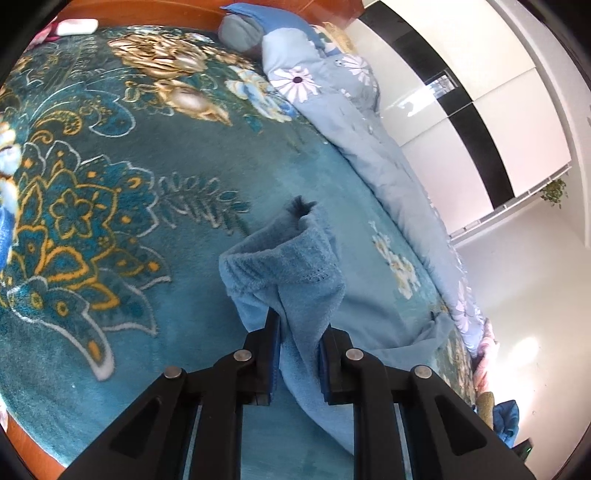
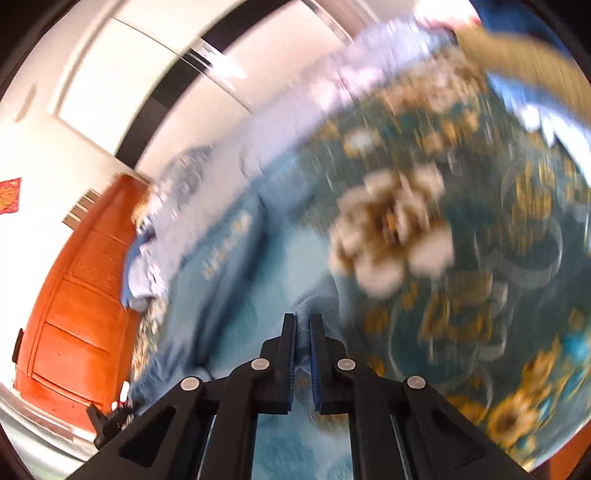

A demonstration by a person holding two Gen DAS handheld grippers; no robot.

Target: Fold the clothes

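A light blue fleece garment [image 1: 288,266] lies bunched on a teal flowered blanket [image 1: 110,206] that covers the bed. My left gripper [image 1: 300,325] is shut on a thick fold of that fleece, and the cloth stands up in front of the jaws with a dark tuft at its top. In the right wrist view the picture is blurred. My right gripper [image 2: 303,321] is shut on a thin edge of the same light blue fleece [image 2: 314,306], which trails down between the black fingers [image 2: 288,332].
A pale blue quilt with white flowers [image 1: 332,96] runs along the far side of the bed, beside a grey-blue pillow [image 1: 240,33]. An orange wooden headboard [image 2: 77,295] and white wardrobe doors with black strips [image 1: 461,110] border the bed.
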